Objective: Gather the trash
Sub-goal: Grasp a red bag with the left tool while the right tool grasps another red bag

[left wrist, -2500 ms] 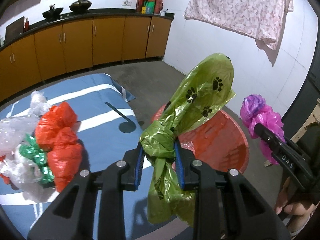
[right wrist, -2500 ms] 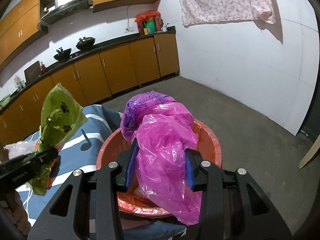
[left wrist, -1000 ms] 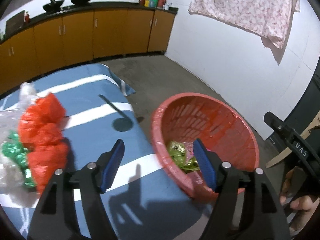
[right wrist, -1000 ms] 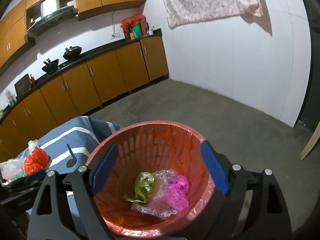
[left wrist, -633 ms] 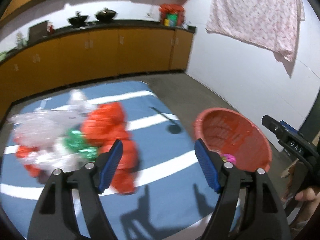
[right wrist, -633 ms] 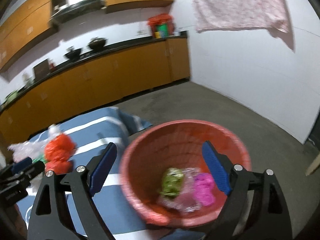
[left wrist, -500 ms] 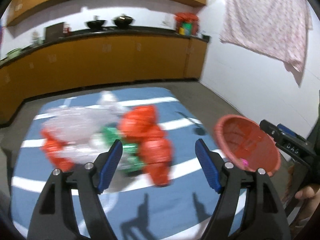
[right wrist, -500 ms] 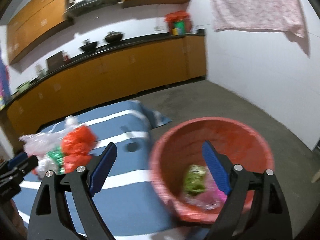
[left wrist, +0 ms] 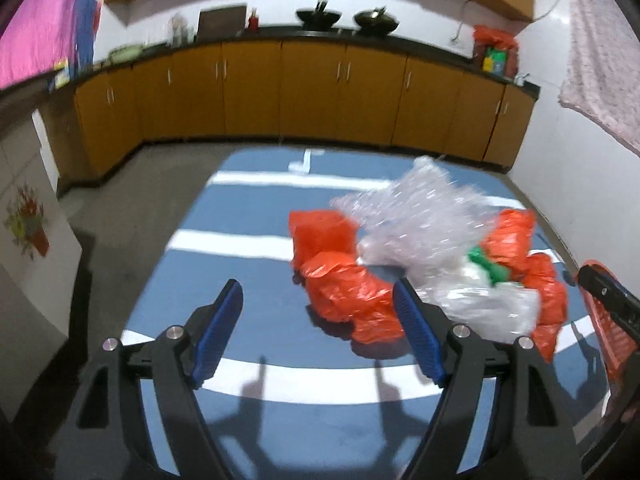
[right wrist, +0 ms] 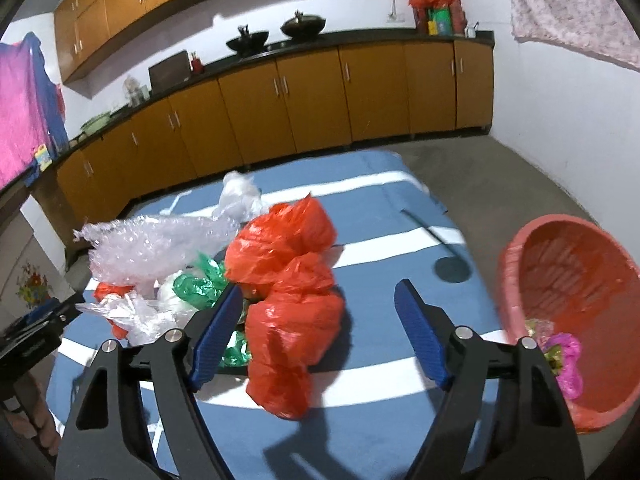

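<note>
Left gripper (left wrist: 318,330): jaws apart, empty.
Right gripper (right wrist: 320,320): jaws closing, touching nothing.
Trash: orange bags (right wrist: 286,276), bubble wrap (left wrist: 416,216) heaped mid-surface (left wrist: 240,208).
Open room: bare striped cloth near left edge.
Right view only: red basket (right wrist: 516,280) interior beside surface's right edge.

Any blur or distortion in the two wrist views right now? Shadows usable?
Left wrist: motion smear on the clear plastic wrap and cabinets; gripper shadows fall sharp on the blue striped cloth. Right wrist: crisper, red bag well defined, red basket slightly soft. Both: strong fisheye bending and dark corners.
</note>
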`<state>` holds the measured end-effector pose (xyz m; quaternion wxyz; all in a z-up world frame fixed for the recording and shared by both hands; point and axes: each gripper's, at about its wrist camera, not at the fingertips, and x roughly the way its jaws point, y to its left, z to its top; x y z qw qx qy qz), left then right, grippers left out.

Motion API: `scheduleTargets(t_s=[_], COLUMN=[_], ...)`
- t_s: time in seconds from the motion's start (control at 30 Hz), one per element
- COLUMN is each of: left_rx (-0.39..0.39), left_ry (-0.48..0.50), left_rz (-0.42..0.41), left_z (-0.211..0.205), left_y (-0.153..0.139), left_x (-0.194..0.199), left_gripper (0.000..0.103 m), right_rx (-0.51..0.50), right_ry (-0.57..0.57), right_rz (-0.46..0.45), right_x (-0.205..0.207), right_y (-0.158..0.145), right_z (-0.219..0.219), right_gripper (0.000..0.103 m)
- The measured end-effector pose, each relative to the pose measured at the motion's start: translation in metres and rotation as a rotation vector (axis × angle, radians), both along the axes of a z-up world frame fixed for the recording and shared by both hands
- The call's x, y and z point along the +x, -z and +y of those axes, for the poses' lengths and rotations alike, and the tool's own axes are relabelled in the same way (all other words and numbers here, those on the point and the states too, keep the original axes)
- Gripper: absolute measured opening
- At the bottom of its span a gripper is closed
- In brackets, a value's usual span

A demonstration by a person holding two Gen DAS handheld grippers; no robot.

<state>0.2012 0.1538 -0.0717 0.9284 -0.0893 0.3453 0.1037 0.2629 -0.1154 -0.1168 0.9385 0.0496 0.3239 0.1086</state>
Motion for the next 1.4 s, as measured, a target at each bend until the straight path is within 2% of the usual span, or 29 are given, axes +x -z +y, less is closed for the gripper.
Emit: scheduleTargets(t_s=[0.4,0.5,0.57,0.6,0.63,0.83,1.4], left_rx=[-0.123,-0.136,-0.144,-0.144,-0.139,-0.126,-0.114], left_ry=[-0.018,-0.018,-0.011,-0.007,-0.005,-0.017,-0.033], left_rz=[0.103,0.119,0.118,0.117,0.114,0.098,0.040], left_z=[0.011,0.012,0.012,0.012,0.011,0.015,0.032], left_y=[0.034,0.039,0.039,0.040,0.039,0.039,0.016], left_x=[0.056,0.065,0.068,0.069,0.069,0.054,-0.006], left_gripper=[0.074,0.065,0.057,0.052,0.048,0.044,0.043], right_rx=[-0.021,-0.028,-0.029,-0.030,-0.034,-0.038,-0.027], right_ry=[-0.022,-0.044,-0.064,-0.069,-0.070,-0.071,-0.012], right_rz=[0.079,0.100,0.114,0.115,0.110,0.099,0.044], right_x=[0.017,0.019,0.019,0.018,0.017,0.010,-0.016], right_y=[0.022,0.028,0.032,0.033,0.033,0.028,0.003], right_z=[0.015,0.018,0.020,0.021,0.021,0.019,-0.016], right_gripper=[0.078,0.071,0.063,0.062,0.061,0.056,0.056])
